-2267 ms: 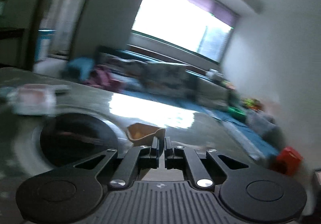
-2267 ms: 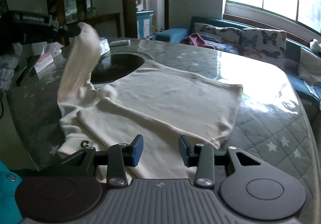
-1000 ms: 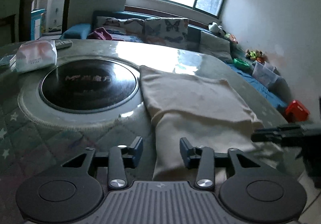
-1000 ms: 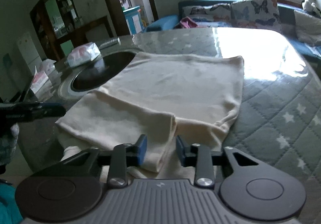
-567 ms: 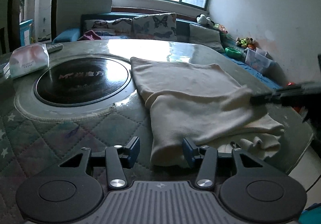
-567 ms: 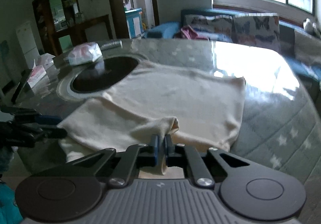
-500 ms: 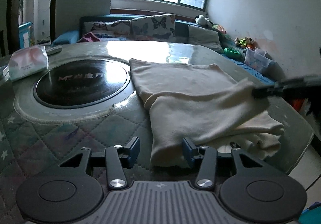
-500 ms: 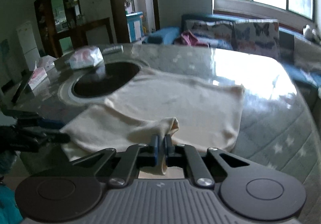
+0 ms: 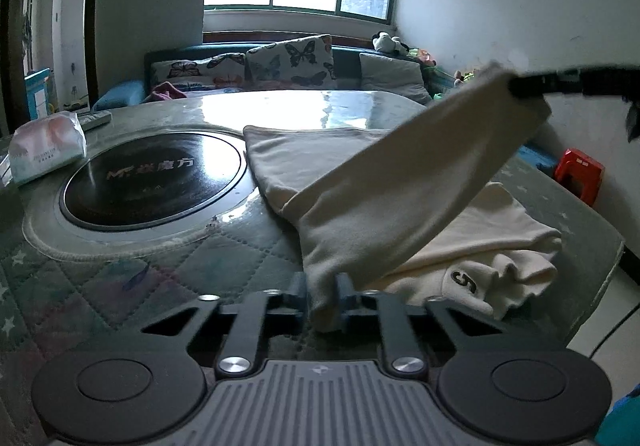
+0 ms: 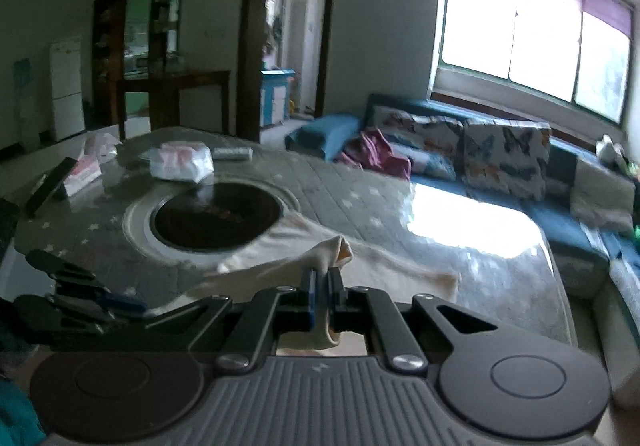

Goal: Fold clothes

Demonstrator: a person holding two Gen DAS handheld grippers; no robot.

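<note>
Cream knit garment (image 9: 384, 182), left wrist view: it lies on the right half of the table, far edge flat, near right part bunched with a small printed mark showing. One folded band is lifted off the rest. Left gripper (image 9: 322, 296) has its jaws closed in on the band's near corner, cloth between the pads. Right gripper (image 9: 560, 84) comes in from the right, high above the table, pinching the band's far end. Judgement: partly folded, one fold in mid-carry; laying it down, squaring and the bunched near edge are left.

Table (image 9: 120, 278): grey-green quilted star-print cover under a glossy sheet. Round black inset plate (image 9: 154, 178) sits left of the garment, just touching its edge. Tissue pack (image 9: 46, 146) at far left. Sofa with butterfly cushions (image 9: 290, 60) under the window; red stool (image 9: 580, 174) at right.

Right wrist view, blurred: right gripper (image 10: 322, 296) clenched on a cream fold, cloth sticking up past the tips. Garment (image 10: 304, 246) spreads beyond, near the black plate (image 10: 216, 216). Left gripper (image 10: 80, 294) shows low at left; its grip cannot be told here. Doorway and cabinet far left.
</note>
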